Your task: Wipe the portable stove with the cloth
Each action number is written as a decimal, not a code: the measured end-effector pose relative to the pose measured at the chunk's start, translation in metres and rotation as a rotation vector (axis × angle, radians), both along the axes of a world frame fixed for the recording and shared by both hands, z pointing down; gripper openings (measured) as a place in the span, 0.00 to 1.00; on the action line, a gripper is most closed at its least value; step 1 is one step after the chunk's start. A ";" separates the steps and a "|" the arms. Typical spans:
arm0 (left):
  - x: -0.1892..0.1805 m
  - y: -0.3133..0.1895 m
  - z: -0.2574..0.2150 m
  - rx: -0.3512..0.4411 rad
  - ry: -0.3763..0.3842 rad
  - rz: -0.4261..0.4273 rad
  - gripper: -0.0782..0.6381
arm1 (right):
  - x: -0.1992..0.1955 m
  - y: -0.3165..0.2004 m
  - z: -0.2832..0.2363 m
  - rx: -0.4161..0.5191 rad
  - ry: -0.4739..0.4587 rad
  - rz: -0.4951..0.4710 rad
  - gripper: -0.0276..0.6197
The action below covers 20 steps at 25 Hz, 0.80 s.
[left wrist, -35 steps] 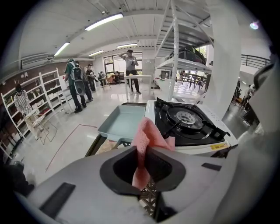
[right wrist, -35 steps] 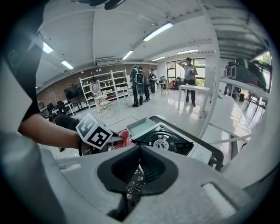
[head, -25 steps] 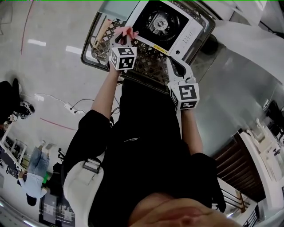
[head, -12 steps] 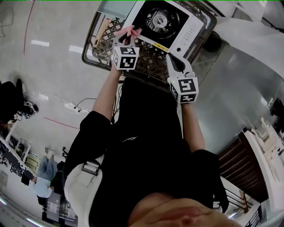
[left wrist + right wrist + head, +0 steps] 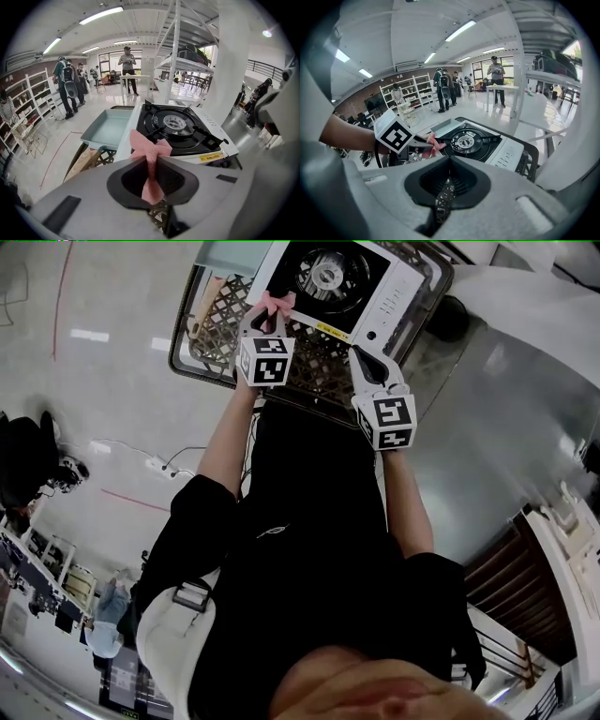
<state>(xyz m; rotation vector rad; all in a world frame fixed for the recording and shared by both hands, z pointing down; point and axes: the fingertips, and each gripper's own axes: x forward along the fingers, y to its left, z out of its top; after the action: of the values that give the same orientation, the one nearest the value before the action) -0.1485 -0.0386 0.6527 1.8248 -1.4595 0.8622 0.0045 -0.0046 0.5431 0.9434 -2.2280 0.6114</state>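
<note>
The left gripper (image 5: 151, 161) has its jaws drawn narrow and clamped on a pink cloth (image 5: 149, 149). The cloth is pinched at its middle; one end hangs below the jaws and the other fans out above them. This gripper sits at the near left corner of the stove (image 5: 180, 126), with the upper end of the cloth over the stove's near edge; contact with the surface cannot be confirmed. The right gripper (image 5: 449, 164) has its jaws fully together with nothing between them, and it is positioned just short of the stove's near right corner. The stove has a white body, a black top and a round burner (image 5: 174, 123) at its centre. It rests on a black lattice crate (image 5: 314, 367). A pale green tray (image 5: 107, 131) lies just beside the stove's left side. Beyond the stove, well apart from it, several people (image 5: 70, 86) stand on the floor around a white table (image 5: 136, 77).
</note>
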 end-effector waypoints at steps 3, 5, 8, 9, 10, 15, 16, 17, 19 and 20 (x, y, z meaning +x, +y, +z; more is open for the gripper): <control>0.016 0.004 0.001 -0.008 0.007 0.045 0.16 | 0.006 0.001 0.000 -0.001 -0.002 -0.002 0.05; 0.028 0.007 0.001 -0.009 0.010 0.066 0.16 | 0.010 0.002 -0.002 0.000 -0.003 -0.003 0.05; 0.043 0.011 0.001 -0.013 0.015 0.088 0.16 | 0.019 0.004 -0.002 -0.003 -0.001 0.003 0.05; 0.048 0.012 0.002 -0.015 0.017 0.096 0.16 | 0.023 0.004 -0.001 -0.004 0.000 0.007 0.05; 0.052 0.013 0.002 -0.017 0.017 0.104 0.16 | 0.026 0.003 -0.001 -0.004 0.000 0.011 0.05; 0.067 0.016 0.003 -0.026 0.016 0.129 0.16 | 0.043 0.002 0.001 -0.005 -0.002 0.041 0.05; 0.070 0.016 0.003 -0.028 0.017 0.135 0.16 | 0.046 0.002 0.002 -0.007 0.000 0.045 0.05; 0.074 0.017 0.003 -0.029 0.019 0.143 0.16 | 0.049 0.002 0.003 -0.009 0.002 0.048 0.05; 0.081 0.019 0.003 -0.031 0.024 0.158 0.16 | 0.054 0.002 0.002 -0.010 0.007 0.054 0.05; 0.084 0.020 0.003 -0.031 0.027 0.163 0.16 | 0.056 0.002 0.001 -0.010 0.008 0.057 0.05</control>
<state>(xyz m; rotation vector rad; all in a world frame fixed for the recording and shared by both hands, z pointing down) -0.0642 -0.0187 0.6555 1.9448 -1.2868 0.9307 0.0600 -0.0026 0.5446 1.0058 -2.1952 0.6422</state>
